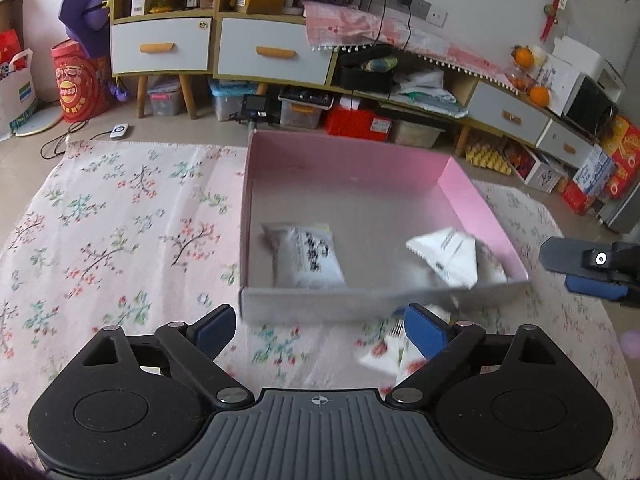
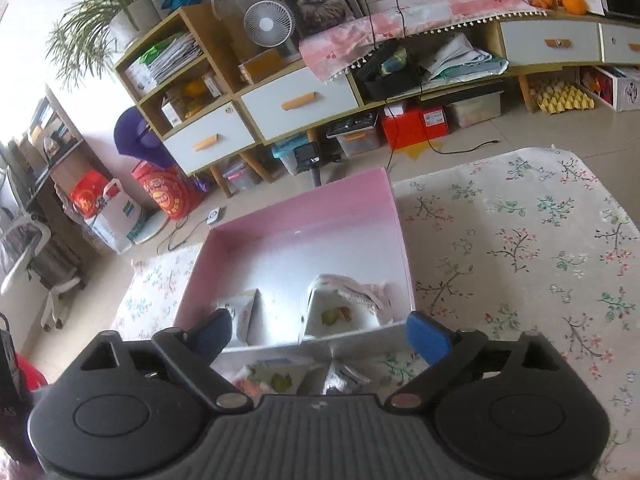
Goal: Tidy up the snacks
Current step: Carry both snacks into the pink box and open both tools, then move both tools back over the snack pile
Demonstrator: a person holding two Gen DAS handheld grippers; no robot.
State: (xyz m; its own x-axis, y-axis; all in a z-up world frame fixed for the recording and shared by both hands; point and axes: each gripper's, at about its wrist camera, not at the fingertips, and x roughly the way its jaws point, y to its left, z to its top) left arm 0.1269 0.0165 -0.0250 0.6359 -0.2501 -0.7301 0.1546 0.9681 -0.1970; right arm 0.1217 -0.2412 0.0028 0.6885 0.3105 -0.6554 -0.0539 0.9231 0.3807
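We hold the left hand-held gripper (image 1: 320, 330) with its blue-padded jaws spread wide and nothing between them, angled down over a floral cloth (image 1: 120, 216). Just ahead of its fingertips sits a shallow pink box (image 1: 348, 160), its grey near wall facing us. Inside the box, straight ahead of the left hand-held gripper, lies a white snack packet with dark print (image 1: 308, 256); ahead and to its right, a second white packet (image 1: 448, 256) leans tilted against the near right corner of the box. More packets (image 1: 384, 356) lie on the cloth outside the box, close beside the left hand-held gripper's right finger; motion blur hides their print.

The right hand-held gripper (image 2: 320, 336) is likewise fully open and empty, hovering at the box's near wall. Ahead of it, within the box, one white packet (image 2: 244, 312) stands by its left finger and another packet with a green-and-orange picture (image 2: 340, 316) rests ahead toward its right finger. Beneath its jaws, on the cloth outside the box, lie two further packets (image 2: 280, 378). In the left wrist view the right hand-held gripper's fingers (image 1: 576, 258) enter from the far right edge, beside the box's right wall.

Beyond the box we see low cabinets (image 1: 256, 56) against the wall.
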